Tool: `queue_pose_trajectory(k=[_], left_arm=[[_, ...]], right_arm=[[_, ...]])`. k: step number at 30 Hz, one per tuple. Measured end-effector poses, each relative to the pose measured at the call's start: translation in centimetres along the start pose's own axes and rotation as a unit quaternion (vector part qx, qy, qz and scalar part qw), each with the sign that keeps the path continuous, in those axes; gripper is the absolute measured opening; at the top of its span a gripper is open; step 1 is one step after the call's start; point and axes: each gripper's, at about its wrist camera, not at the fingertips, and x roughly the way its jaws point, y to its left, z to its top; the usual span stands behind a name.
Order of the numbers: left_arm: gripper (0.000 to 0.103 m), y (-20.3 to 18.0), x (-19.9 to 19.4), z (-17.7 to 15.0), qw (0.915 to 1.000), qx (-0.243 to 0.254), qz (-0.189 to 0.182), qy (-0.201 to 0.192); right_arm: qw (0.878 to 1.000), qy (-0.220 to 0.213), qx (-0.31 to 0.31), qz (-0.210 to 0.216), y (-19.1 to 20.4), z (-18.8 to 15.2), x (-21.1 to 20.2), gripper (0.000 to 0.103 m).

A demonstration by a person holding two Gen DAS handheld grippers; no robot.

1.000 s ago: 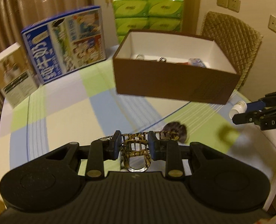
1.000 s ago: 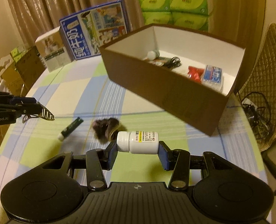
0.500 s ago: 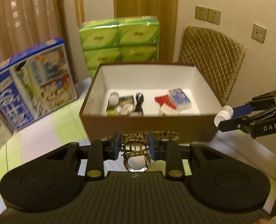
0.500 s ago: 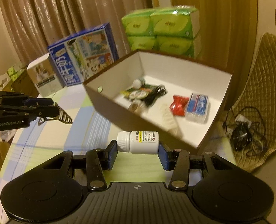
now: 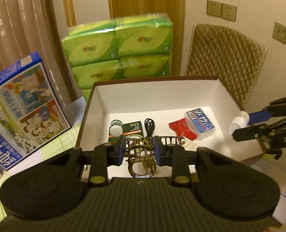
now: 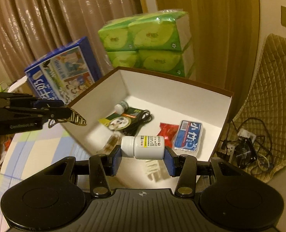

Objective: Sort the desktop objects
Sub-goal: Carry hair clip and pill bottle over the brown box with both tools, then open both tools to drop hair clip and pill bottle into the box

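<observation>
My left gripper is shut on a leopard-print hair claw clip and holds it over the near edge of the brown box. My right gripper is shut on a white pill bottle, held sideways above the box's near right part. The right gripper with the bottle shows at the right of the left wrist view; the left gripper with the clip shows at the left of the right wrist view. Inside the box lie a small jar, a green packet, a black cable, a red packet and a blue-labelled case.
A blue milk carton box stands left of the brown box. Green tissue packs are stacked behind it. A quilted chair is at the back right. A fan and cables lie on the floor to the right.
Both grippers have risen and moved forward from over the tablecloth to above the open box, each still holding its object. The box interior now fills the views.
</observation>
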Motion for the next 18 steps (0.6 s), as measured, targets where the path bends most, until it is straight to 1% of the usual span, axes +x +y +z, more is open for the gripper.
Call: queue_pose_trajectory(k=[4, 7, 12, 18], left_arm=[[0.025, 0.7, 3.7, 0.4, 0.9992, 0.008, -0.003, 0.039], [0.025, 1.1, 5.6, 0.2, 0.9976, 0.013, 0.001, 0.068], [0.025, 1.4, 7.4, 0.1, 0.9943, 0.021, 0.009, 0.104], [0.025, 1.2, 9.1, -0.5, 0.9882, 0.04, 0.022, 0.146]], right_arm=[[1.0, 0.014, 0.004, 0.003, -0.9, 0.7, 1.4, 0.044], [0.999, 0.03, 0.008, 0.004, -1.3, 0.9, 2.4, 0.044], [0.999, 0.05, 0.012, 0.01, -1.5, 0.9, 3.8, 0.044], [0.997, 0.072, 0.012, 0.02, -1.3, 0.9, 5.5, 0.044]])
